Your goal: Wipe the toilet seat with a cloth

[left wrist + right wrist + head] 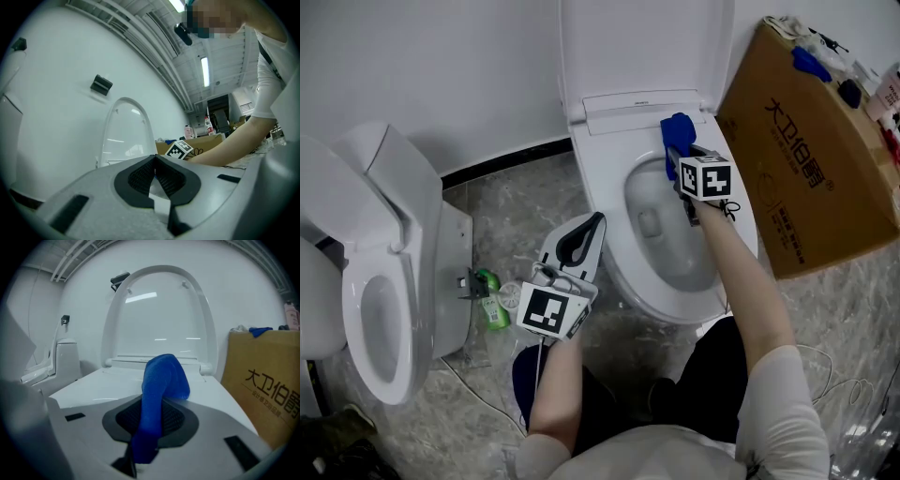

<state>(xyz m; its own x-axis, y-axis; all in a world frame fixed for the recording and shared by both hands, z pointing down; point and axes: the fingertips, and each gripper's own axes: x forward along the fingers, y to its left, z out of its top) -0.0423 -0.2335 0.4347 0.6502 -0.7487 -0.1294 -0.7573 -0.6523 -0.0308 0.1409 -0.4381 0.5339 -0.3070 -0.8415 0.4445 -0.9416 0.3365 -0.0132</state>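
- We hold the right gripper (pixel 673 155) over the back right edge of the toilet seat (pixel 607 192), close to the hinge. We judge this a sensible start for a wipe that runs forward along the rim.
- Its jaws are clamped on the blue cloth (pixel 161 378). The pinch takes the lower end, so a free fold sticks out ahead of the jaws to meet the seat.
- We cannot tell whether that fold is touching the seat or hanging just above it.
- The lid (pixel 637 47) stands upright against the wall, leaving the whole seat ring bare for wiping.
- The left gripper (pixel 589 230) hangs beside the seat's left edge, over the floor (pixel 516 192). Its jaws are pressed together with nothing between them. We judge it is parked there out of the working arm's way.
- The cloth is a deep, even blue, soft and thick. It arches upward from the jaws and its rounded tip droops forward.
- The seat is glossy white, with no marks that we can make out.
- A cardboard box (pixel 806 178) stands just beside the toilet's right side.
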